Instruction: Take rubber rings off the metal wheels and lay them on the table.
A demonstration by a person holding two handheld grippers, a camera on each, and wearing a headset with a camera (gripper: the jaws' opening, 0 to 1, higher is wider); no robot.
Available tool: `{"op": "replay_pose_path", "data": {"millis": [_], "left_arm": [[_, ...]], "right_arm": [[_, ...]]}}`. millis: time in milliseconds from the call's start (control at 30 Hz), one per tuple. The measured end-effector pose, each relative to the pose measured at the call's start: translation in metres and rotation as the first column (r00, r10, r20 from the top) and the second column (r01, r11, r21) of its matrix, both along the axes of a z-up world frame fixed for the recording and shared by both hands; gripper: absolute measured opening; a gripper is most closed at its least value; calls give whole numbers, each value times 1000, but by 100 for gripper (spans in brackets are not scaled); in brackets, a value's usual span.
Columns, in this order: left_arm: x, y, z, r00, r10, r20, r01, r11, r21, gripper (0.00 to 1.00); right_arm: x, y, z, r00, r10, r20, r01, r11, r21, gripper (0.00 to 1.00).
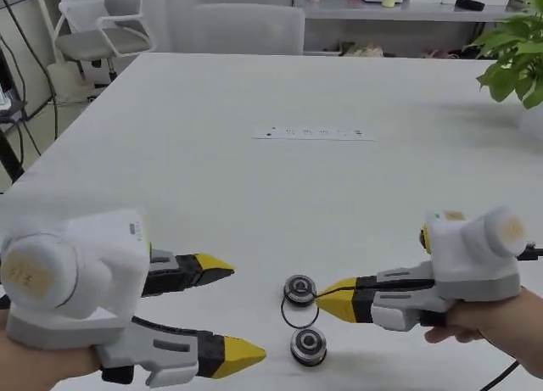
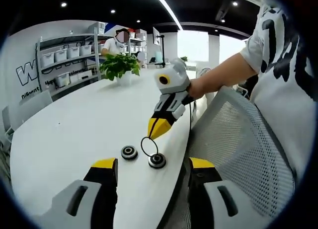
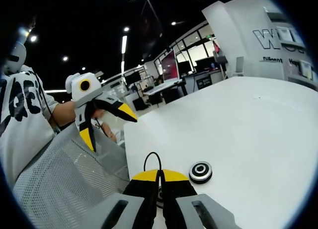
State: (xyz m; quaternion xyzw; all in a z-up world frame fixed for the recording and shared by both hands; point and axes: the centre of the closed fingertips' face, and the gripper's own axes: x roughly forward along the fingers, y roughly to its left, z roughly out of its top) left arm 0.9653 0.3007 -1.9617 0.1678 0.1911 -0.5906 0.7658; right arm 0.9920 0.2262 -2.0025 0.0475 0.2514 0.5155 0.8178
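While we pinch the rubber ring (image 1: 284,313) in the closed tips of our right gripper (image 1: 327,304), its thin loop hangs between the 2 metal wheels, the far wheel (image 1: 299,289) and the near wheel (image 1: 308,345), close to both. We cannot tell whether the loop's low end touches the table (image 1: 339,196) or the near wheel. We judge 2 risks: the narrow pinch may let the ring slip or spring away, and a sideways pull may snag a wheel and roll it toward the nearby table edge. Our left gripper (image 1: 242,310) stands wide open, empty, apart from the wheels, steadying nothing.
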Motion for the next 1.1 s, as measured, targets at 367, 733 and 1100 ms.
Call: {"op": "replay_pose_path", "data": {"millis": [367, 733, 1100], "left_arm": [[8, 14, 8, 996, 82, 38, -81, 996, -33, 59], [16, 19, 9, 990, 139, 36, -137, 989, -55, 60], [16, 20, 5, 989, 133, 65, -132, 991, -29, 61]], "right_arm": [[9, 15, 0, 999, 35, 9, -34, 999, -26, 0], [15, 35, -7, 997, 74, 6, -74, 996, -52, 0], [15, 47, -26, 994, 109, -16, -110, 988, -109, 0]]}}
